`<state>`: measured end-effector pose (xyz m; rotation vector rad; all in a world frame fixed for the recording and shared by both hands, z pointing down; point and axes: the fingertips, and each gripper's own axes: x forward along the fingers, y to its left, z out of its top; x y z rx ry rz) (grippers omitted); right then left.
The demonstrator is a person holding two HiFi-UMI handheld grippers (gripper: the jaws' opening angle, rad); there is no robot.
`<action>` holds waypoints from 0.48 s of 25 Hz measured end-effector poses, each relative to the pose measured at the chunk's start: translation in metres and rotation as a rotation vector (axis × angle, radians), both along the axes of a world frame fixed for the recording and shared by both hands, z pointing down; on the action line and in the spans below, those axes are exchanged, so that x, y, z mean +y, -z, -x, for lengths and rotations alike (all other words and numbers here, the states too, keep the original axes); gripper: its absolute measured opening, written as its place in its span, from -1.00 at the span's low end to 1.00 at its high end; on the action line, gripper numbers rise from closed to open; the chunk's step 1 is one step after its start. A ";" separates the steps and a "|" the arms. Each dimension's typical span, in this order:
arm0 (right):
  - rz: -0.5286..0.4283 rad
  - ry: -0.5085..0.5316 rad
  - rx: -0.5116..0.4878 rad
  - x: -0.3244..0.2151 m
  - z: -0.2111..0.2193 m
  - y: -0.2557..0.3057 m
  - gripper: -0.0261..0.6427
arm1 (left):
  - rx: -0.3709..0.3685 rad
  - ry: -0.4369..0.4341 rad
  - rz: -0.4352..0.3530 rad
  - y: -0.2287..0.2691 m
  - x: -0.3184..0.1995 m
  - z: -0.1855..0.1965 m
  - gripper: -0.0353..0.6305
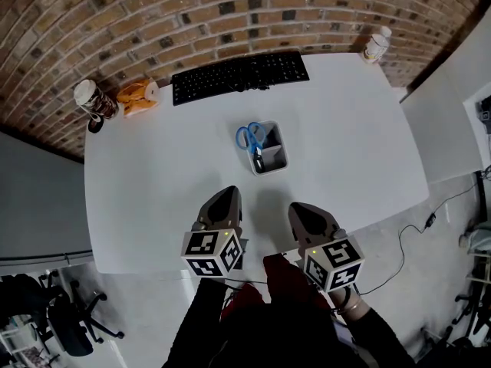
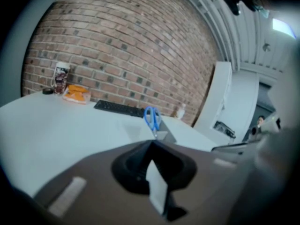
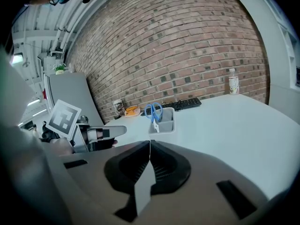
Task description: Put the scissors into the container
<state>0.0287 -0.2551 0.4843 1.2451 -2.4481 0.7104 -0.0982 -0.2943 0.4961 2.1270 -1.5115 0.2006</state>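
Note:
The blue-handled scissors (image 1: 252, 139) stand blades down in the grey container (image 1: 270, 150) at the middle of the white table (image 1: 153, 182), handles leaning over its left rim. They also show in the left gripper view as scissors (image 2: 152, 119) in the container (image 2: 164, 135), and in the right gripper view as scissors (image 3: 153, 112) in the container (image 3: 165, 121). My left gripper (image 1: 224, 199) and right gripper (image 1: 301, 211) are both shut and empty, held near the table's front edge, well short of the container.
A black keyboard (image 1: 239, 75) lies at the back of the table. A cup (image 1: 95, 100) and an orange packet (image 1: 138, 96) sit at the back left, a small bottle (image 1: 376, 44) at the back right. A brick wall (image 1: 230, 14) stands behind.

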 end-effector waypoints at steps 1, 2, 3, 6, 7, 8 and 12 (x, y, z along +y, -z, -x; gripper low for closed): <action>0.000 0.000 0.000 0.003 0.001 0.001 -0.89 | -0.005 -0.004 0.002 0.000 0.004 0.001 -0.88; -0.005 -0.001 0.001 0.006 0.002 0.002 -0.89 | -0.009 -0.007 0.004 0.001 0.008 0.002 -0.88; -0.012 -0.003 0.003 0.009 0.002 0.003 -0.89 | -0.012 -0.009 0.005 0.001 0.012 0.004 -0.88; -0.023 -0.011 0.006 0.018 0.005 0.006 -0.89 | -0.017 -0.010 0.007 0.002 0.025 0.009 -0.88; -0.025 -0.015 0.007 0.022 0.006 0.007 -0.89 | -0.019 -0.010 0.007 0.002 0.030 0.010 -0.88; -0.028 -0.020 0.010 0.025 0.006 0.009 -0.89 | -0.020 -0.010 0.007 0.003 0.035 0.012 -0.88; -0.048 -0.028 0.030 0.037 0.009 0.012 -0.89 | -0.024 -0.005 0.005 0.005 0.053 0.020 -0.88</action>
